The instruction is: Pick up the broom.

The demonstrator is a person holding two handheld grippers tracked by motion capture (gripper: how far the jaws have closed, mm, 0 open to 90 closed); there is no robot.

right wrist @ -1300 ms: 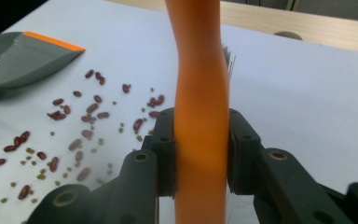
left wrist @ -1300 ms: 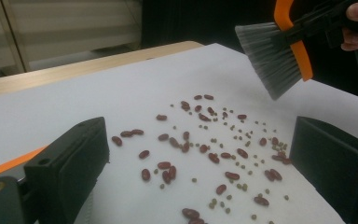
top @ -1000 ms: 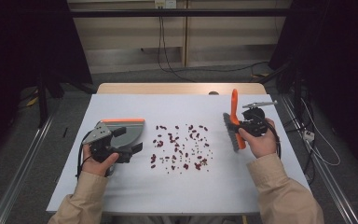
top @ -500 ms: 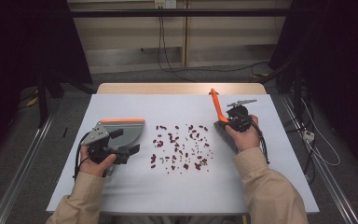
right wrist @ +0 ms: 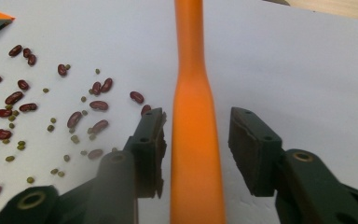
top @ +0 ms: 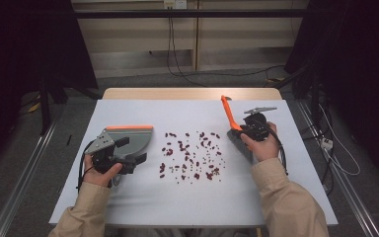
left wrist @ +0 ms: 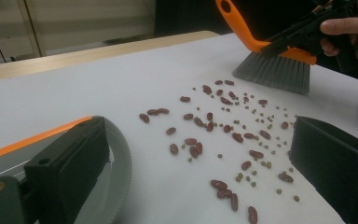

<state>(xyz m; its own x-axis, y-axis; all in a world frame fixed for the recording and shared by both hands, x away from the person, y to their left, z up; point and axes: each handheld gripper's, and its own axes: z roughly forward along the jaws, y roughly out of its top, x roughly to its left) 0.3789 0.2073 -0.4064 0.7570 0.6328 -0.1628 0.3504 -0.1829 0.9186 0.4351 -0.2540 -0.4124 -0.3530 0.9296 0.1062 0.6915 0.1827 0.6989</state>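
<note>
High view looks down and forward from above the person's edge of the tabletop (top: 128, 207), taking in the whole top. Left gripper view sits low, close to the surface, facing across the beans (left wrist: 223, 135) toward the brush (left wrist: 272, 70). Right gripper view hangs close over the brush handle (right wrist: 193, 140), beans to its left. All three share the beans.

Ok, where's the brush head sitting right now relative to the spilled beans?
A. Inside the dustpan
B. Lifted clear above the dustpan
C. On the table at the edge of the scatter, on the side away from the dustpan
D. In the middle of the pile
C: the brush's bristles rest on the table beside the beans, opposite the dustpan.
</note>
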